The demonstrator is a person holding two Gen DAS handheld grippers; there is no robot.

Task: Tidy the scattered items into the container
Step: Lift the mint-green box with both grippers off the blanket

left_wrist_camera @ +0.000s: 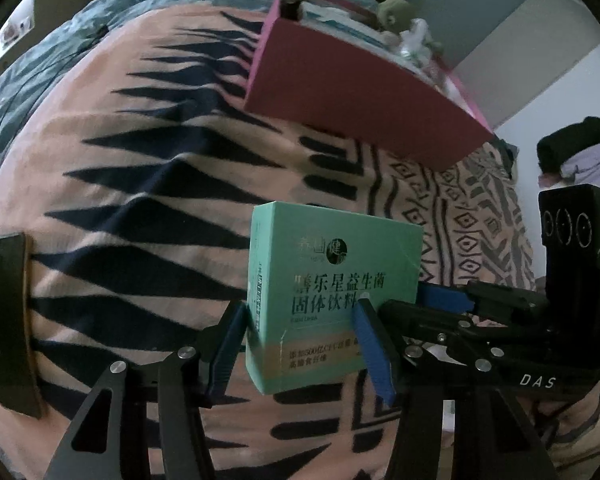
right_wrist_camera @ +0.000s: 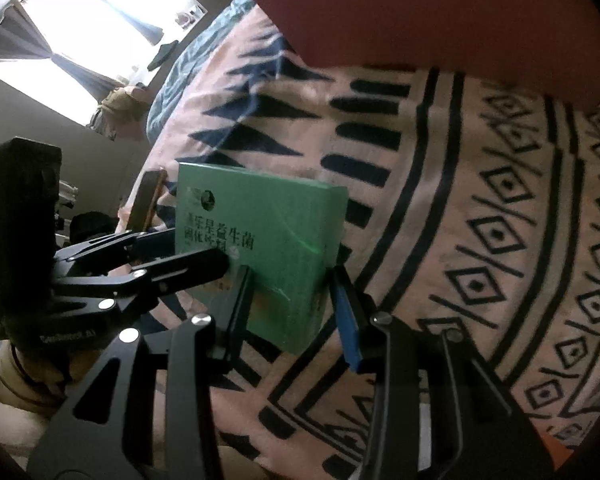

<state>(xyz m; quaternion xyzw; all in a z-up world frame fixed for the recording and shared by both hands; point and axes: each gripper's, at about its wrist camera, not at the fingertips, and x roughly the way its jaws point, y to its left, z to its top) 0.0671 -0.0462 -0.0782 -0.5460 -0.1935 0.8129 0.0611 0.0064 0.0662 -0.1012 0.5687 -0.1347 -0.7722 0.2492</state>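
Green box (left_wrist_camera: 332, 292) clamped by both tongs; pink container (left_wrist_camera: 364, 108) contents blurred.

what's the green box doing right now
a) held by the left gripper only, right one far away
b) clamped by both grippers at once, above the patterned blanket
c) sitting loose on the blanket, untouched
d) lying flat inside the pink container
b: the green box sits between the blue pads of the left gripper, and the right gripper clamps it too, outside the pink container.

Two wrist fisheyes, angled steeply down, close range.
Both share the green cardboard box (left_wrist_camera: 332, 280) (right_wrist_camera: 268, 248) and pink patterned bedspread (left_wrist_camera: 140, 184) (right_wrist_camera: 460, 208) (opposite sides).
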